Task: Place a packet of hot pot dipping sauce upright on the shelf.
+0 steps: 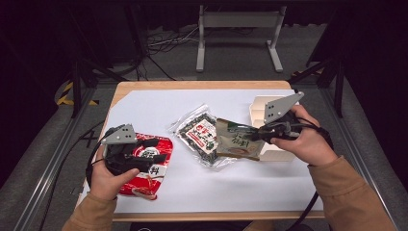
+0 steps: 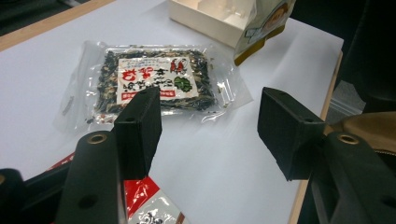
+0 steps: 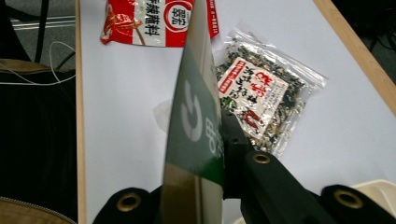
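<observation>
High view: the worktop (image 1: 144, 101) carries a white sheet. The left claw (image 1: 144, 156) sits over a red packet (image 1: 156, 166) at the sheet's near left. A clear bag of dark dried contents (image 1: 199, 134) lies flat at centre. The right claw (image 1: 252, 135) holds a green-and-tan pouch (image 1: 238, 140), which overlaps the clear bag's right edge. A cream compartment tray (image 1: 257, 103) stands behind the right hand (image 1: 308, 142).

Left gripper view: the left claw (image 2: 210, 126) stands with jaws well apart, nothing between them. The clear bag (image 2: 152, 81) lies beyond, the tray (image 2: 210, 18) farther back, the red packet's corner (image 2: 149, 205) below.

Right gripper view: the right claw (image 3: 205, 177) is clamped on the pouch (image 3: 194, 126), seen edge-on and upright. The clear bag (image 3: 261, 100) lies just beside it; the red packet (image 3: 149, 23) lies well apart.
</observation>
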Demonstrator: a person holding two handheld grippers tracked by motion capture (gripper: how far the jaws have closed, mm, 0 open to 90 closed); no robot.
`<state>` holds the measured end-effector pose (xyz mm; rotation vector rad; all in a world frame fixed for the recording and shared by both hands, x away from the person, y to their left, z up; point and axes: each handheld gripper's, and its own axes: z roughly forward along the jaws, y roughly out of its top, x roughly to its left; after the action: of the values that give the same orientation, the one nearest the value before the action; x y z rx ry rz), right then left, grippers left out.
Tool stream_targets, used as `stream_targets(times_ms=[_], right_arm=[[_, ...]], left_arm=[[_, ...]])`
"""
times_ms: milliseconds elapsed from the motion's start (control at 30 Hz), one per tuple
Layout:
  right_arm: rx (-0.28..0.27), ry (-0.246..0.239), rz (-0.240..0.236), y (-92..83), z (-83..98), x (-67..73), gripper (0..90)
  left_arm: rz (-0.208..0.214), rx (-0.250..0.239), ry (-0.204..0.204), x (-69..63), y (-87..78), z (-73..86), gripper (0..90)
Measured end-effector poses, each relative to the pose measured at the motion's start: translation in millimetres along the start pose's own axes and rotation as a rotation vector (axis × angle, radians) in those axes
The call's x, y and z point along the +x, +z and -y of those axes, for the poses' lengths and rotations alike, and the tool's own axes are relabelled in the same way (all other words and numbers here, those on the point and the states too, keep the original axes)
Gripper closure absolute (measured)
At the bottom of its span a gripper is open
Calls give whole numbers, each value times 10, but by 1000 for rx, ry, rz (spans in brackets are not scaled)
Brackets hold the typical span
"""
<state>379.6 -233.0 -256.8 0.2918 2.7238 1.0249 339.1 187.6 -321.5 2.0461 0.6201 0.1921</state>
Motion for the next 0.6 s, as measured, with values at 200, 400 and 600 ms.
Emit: stream_targets(times_ms=[200,400,600], right_arm=[[-11,2,28,-90,37,-138,899],[-16,9,62,-153,79,-281,899],[-28,29,86,-221,134,-433,899]], left_arm=[[-32,-6,-26,74,-13,49,400],[-65,-12,-37,161,-44,99,398],[-85,-14,-56,228,-74,146,397]])
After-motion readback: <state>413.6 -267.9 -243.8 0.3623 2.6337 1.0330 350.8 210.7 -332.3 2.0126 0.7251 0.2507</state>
